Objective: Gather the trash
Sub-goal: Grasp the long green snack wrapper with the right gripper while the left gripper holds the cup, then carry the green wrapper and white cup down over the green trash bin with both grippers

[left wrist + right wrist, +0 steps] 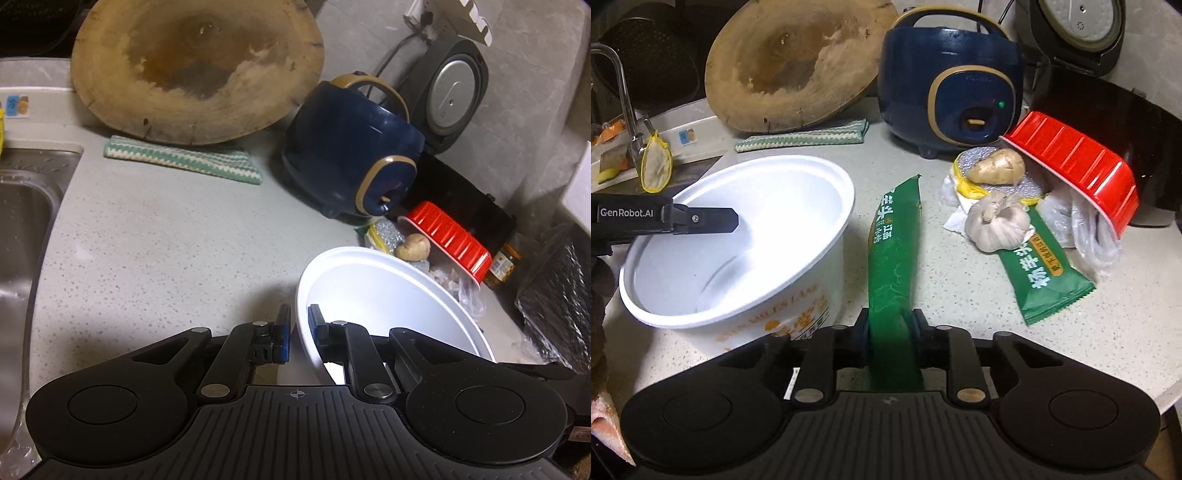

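One wrapper (894, 258) clamped in right gripper (889, 328)

I read "GenRobot.AI" on the black left gripper (701, 220); the green plastic wrappers (892, 236) carry Chinese characters I cannot make out.

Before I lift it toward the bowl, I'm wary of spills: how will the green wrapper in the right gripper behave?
Probably floppy: the green wrapper is thin film, already creased between the right gripper fingers. Likely very light and empty-looking. Its glossy surface may slip, so it could droop over the white bowl.
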`<act>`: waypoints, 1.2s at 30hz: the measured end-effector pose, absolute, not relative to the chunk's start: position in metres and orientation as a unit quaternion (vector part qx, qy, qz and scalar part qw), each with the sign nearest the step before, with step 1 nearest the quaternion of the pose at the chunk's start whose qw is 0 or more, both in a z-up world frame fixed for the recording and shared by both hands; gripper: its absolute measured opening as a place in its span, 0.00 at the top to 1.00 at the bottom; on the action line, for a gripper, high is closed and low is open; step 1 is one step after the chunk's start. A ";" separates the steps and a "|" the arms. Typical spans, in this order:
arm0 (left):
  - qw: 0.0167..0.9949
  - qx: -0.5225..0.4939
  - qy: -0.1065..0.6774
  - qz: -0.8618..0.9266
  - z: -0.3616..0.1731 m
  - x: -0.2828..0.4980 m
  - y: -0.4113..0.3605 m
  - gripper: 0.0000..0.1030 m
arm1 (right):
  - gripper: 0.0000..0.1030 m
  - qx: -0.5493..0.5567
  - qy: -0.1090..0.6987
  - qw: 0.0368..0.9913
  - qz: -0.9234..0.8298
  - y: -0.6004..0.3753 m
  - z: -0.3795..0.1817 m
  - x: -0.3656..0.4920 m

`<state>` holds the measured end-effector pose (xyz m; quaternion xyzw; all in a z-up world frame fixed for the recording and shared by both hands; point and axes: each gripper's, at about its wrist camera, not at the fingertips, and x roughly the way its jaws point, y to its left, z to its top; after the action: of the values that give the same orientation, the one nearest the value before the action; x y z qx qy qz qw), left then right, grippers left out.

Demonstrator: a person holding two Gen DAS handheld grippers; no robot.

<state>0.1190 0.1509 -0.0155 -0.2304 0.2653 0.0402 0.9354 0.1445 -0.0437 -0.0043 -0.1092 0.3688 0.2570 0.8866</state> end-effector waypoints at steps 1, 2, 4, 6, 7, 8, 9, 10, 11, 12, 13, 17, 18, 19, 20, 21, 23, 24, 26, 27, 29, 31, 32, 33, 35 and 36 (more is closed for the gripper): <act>0.936 -0.230 0.264 0.041 -0.015 0.119 0.151 0.87 | 0.80 -0.108 0.368 0.888 0.254 -0.045 -0.004 0.144; 0.937 -0.229 0.263 0.042 -0.015 0.119 0.151 0.87 | 0.81 -0.105 0.367 0.889 0.252 -0.047 -0.002 0.143; 0.938 -0.224 0.261 0.041 -0.015 0.118 0.149 0.88 | 0.81 -0.098 0.366 0.892 0.248 -0.052 -0.001 0.143; 0.940 -0.222 0.257 0.038 -0.014 0.117 0.148 0.87 | 0.81 -0.094 0.366 0.894 0.240 -0.054 0.000 0.142; 0.940 -0.223 0.254 0.037 -0.014 0.116 0.148 0.87 | 0.81 -0.094 0.366 0.896 0.235 -0.055 0.000 0.143; 0.941 -0.224 0.251 0.037 -0.014 0.115 0.149 0.87 | 0.81 -0.095 0.367 0.897 0.226 -0.055 0.000 0.144; 0.942 -0.225 0.248 0.038 -0.013 0.115 0.149 0.87 | 0.81 -0.097 0.366 0.900 0.216 -0.054 -0.001 0.144; 0.942 -0.226 0.244 0.040 -0.013 0.114 0.150 0.87 | 0.81 -0.098 0.366 0.902 0.209 -0.054 -0.001 0.144; 0.943 -0.228 0.240 0.042 -0.013 0.113 0.151 0.87 | 0.81 -0.098 0.364 0.903 0.204 -0.054 -0.001 0.143; 0.943 -0.232 0.237 0.042 -0.013 0.112 0.152 0.87 | 0.81 -0.096 0.361 0.905 0.202 -0.054 -0.001 0.142; 0.943 -0.234 0.234 0.043 -0.013 0.113 0.153 0.87 | 0.81 -0.095 0.359 0.907 0.201 -0.054 0.000 0.141; 0.944 -0.243 0.218 0.038 -0.010 0.110 0.156 0.87 | 0.81 -0.092 0.349 0.912 0.197 -0.057 0.007 0.133; 0.945 -0.246 0.210 0.036 -0.009 0.108 0.156 0.87 | 0.81 -0.092 0.346 0.913 0.195 -0.058 0.009 0.130; 0.946 -0.248 0.203 0.036 -0.007 0.106 0.157 0.87 | 0.81 -0.091 0.343 0.914 0.195 -0.060 0.012 0.126; 0.948 -0.249 0.196 0.037 -0.004 0.104 0.157 0.87 | 0.81 -0.089 0.339 0.916 0.194 -0.063 0.015 0.122; 0.949 -0.249 0.191 0.038 -0.002 0.103 0.158 0.87 | 0.81 -0.086 0.335 0.918 0.192 -0.067 0.019 0.117; 0.949 -0.253 0.186 0.033 0.001 0.101 0.157 0.87 | 0.81 -0.081 0.326 0.923 0.188 -0.075 0.027 0.108; 0.949 -0.254 0.185 0.029 0.003 0.101 0.156 0.87 | 0.81 -0.079 0.321 0.925 0.185 -0.080 0.031 0.103; 0.949 -0.255 0.185 0.021 0.006 0.100 0.152 0.87 | 0.81 -0.075 0.311 0.931 0.178 -0.091 0.038 0.093; 0.949 -0.255 0.185 0.018 0.008 0.099 0.149 0.87 | 0.81 -0.075 0.306 0.933 0.173 -0.097 0.041 0.087; 0.948 -0.257 0.186 0.009 0.010 0.097 0.142 0.87 | 0.81 -0.074 0.299 0.937 0.164 -0.107 0.046 0.077; 0.948 -0.256 0.189 -0.002 0.012 0.094 0.132 0.87 | 0.81 -0.075 0.294 0.941 0.153 -0.117 0.049 0.066; 0.949 -0.253 0.190 -0.009 0.013 0.092 0.125 0.87 | 0.81 -0.074 0.292 0.942 0.147 -0.122 0.049 0.060; 0.949 -0.250 0.191 -0.018 0.014 0.090 0.117 0.87 | 0.81 -0.074 0.290 0.944 0.142 -0.128 0.050 0.054; 0.950 -0.240 0.194 -0.037 0.015 0.085 0.100 0.87 | 0.81 -0.071 0.288 0.946 0.133 -0.140 0.050 0.043; 0.951 -0.235 0.196 -0.048 0.016 0.083 0.091 0.87 | 0.81 -0.069 0.287 0.947 0.128 -0.146 0.050 0.038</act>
<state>0.0834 0.0905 0.0158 -0.2354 0.1962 -0.0476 0.9507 0.0382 -0.1459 0.0499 -0.0690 0.2875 0.1277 0.9467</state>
